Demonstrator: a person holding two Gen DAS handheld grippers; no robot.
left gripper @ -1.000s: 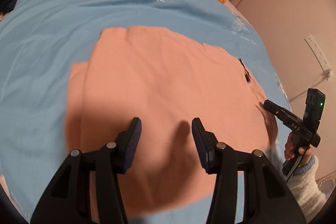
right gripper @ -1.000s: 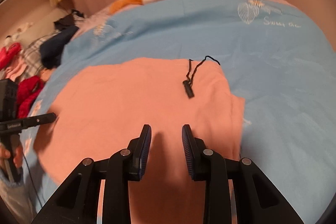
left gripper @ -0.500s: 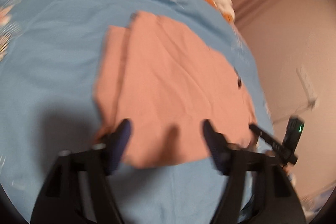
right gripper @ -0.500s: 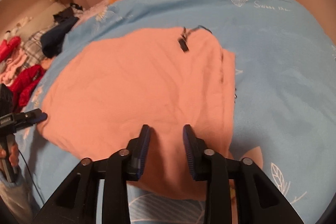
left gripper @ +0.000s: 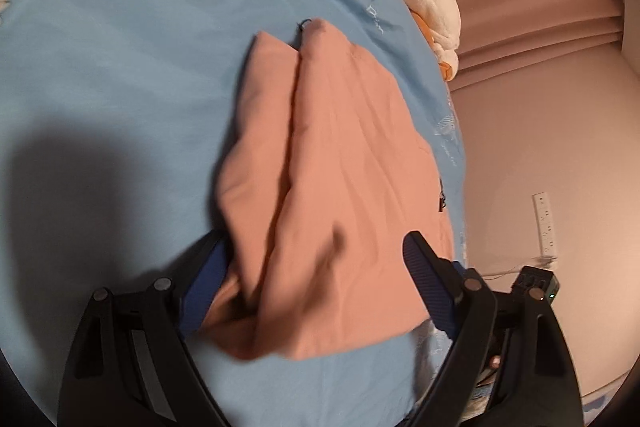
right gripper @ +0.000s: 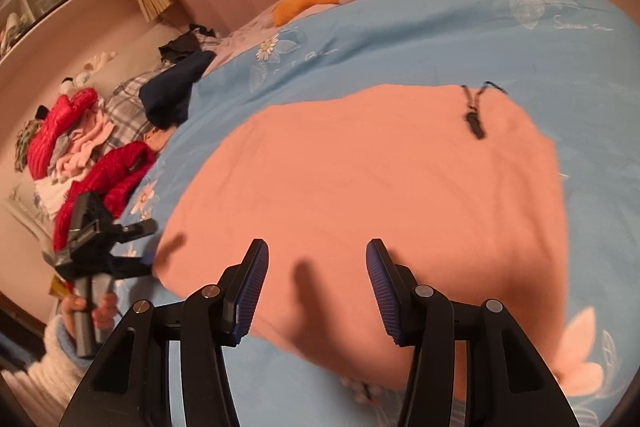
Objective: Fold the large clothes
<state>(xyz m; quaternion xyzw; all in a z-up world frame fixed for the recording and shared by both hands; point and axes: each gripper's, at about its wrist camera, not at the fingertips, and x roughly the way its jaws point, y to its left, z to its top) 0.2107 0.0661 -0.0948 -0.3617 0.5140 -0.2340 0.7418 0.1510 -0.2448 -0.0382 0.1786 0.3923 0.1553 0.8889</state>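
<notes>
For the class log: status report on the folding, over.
Left gripper and right gripper both opening, nothing pinched. Pink garment folded, flat on blue bedcover. Black drawstring on top; nothing obstructing.

Left wrist: close, angled down past its fingers.
Right wrist: likewise.
Shared: pink garment [left gripper: 344, 179] [right gripper: 380, 187] ahead, on blue bedcover [left gripper: 120, 67] [right gripper: 440, 39].

Both grippers have black plastic arms, round silver screws and ribbed blue pads [right gripper: 252, 287]. The hand [right gripper: 94, 311] wears a fluffy white sleeve [right gripper: 56, 359] with a light blue cuff.
</notes>
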